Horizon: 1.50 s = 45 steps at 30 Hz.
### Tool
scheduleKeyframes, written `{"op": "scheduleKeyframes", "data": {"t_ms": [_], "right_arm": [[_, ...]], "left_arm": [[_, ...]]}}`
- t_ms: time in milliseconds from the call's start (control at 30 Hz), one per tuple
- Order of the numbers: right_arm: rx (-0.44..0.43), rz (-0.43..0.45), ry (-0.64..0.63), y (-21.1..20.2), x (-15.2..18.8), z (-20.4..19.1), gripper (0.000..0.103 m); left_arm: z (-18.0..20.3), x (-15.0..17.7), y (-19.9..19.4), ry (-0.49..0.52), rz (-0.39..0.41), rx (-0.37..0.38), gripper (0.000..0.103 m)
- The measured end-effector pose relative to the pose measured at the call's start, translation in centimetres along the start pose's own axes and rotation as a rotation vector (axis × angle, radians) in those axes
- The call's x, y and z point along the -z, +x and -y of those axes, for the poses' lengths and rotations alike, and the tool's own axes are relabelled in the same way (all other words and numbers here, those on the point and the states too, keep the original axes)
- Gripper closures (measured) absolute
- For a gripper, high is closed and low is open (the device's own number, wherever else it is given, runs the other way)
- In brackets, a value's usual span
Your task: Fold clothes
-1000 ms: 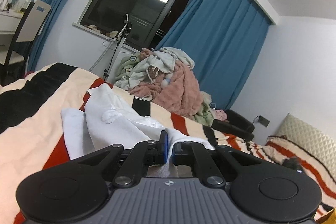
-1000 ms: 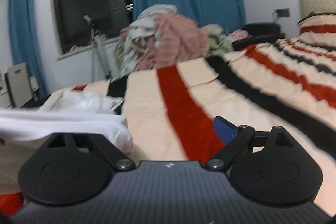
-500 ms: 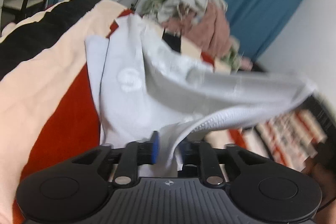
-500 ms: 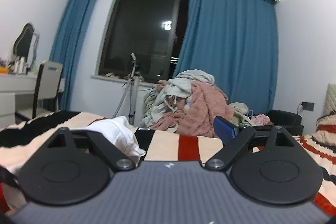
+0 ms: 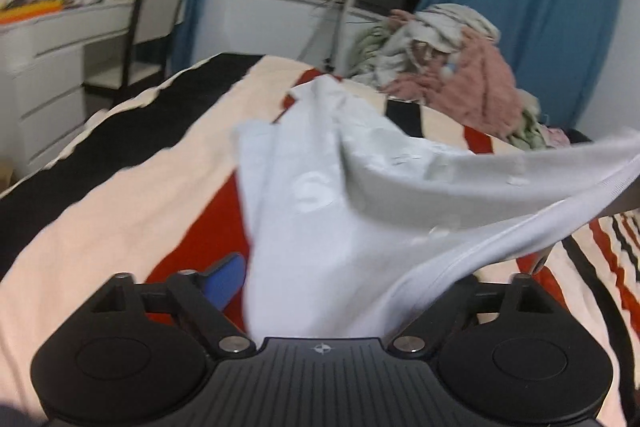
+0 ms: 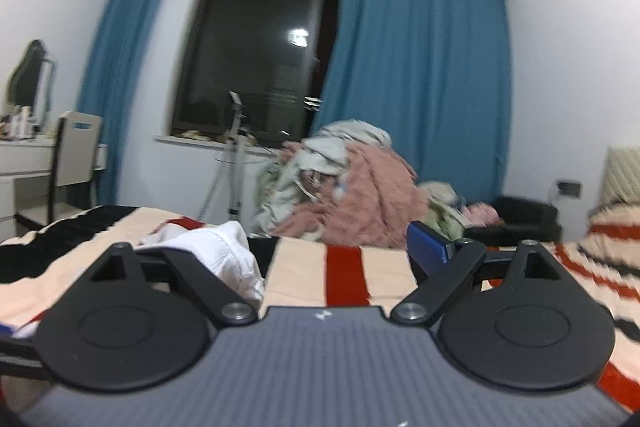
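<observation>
A white garment [image 5: 320,195] lies on the striped bedspread [image 5: 120,187] and drapes over my left gripper [image 5: 320,291]. The left jaws stand wide apart, with the cloth lying loose between them; the right finger is hidden under the cloth. One edge of the garment stretches up to the right edge of the left wrist view. My right gripper [image 6: 332,259] is open, with white cloth [image 6: 216,251] bunched at its left finger. I cannot tell whether that cloth is caught on the finger.
A pile of clothes [image 5: 448,67] with a pink fleece sits at the far end of the bed, also in the right wrist view [image 6: 352,191]. A white desk and chair [image 5: 132,27] stand left. A tripod [image 5: 340,15] stands by the window.
My left gripper has opened wide and let the white garment go; it was shut on it before. The right gripper stays open and has lifted its view from the bed.
</observation>
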State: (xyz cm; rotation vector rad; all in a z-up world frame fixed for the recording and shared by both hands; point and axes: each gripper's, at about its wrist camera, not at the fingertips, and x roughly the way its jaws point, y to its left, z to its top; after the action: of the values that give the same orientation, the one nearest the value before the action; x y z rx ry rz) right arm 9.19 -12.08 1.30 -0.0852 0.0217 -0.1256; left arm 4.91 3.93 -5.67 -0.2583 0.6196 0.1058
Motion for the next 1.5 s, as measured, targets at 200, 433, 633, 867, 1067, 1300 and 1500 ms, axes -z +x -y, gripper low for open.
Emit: {"op": "scheduleKeyframes", "data": {"t_ms": [200, 433, 633, 867, 1067, 1300, 1500], "right_arm": [[0.044, -0.018, 0.016, -0.2, 0.3, 0.3, 0.012], [0.135, -0.017, 0.009, -2.8, 0.6, 1.8, 0.011], [0.145, -0.143, 0.011, -4.4, 2.0, 2.8, 0.009], [0.143, -0.153, 0.096, -5.9, -2.3, 2.9, 0.009], [0.099, 0.040, 0.134, -7.9, -15.9, 4.7, 0.009], [0.080, 0.215, 0.169, -8.6, -32.2, 8.0, 0.009], [0.095, 0.229, 0.141, -2.4, -39.2, 9.7, 0.009]], "left_arm": [[-0.4, 1.2, -4.2, 0.025, 0.033, -0.087, 0.004], [-1.9, 1.4, -7.1, -0.084, 0.151, -0.121, 0.002], [-3.3, 0.7, -10.9, -0.189, 0.369, -0.096, 0.002], [-2.9, -4.8, -16.4, -0.236, 0.504, -0.041, 0.002], [-0.2, -14.5, -25.2, -0.228, 0.706, 0.036, 0.002], [5.3, -27.6, -34.9, -0.154, 0.905, 0.114, 0.000], [10.9, -37.4, -35.2, -0.048, 0.930, 0.114, 0.000]]}}
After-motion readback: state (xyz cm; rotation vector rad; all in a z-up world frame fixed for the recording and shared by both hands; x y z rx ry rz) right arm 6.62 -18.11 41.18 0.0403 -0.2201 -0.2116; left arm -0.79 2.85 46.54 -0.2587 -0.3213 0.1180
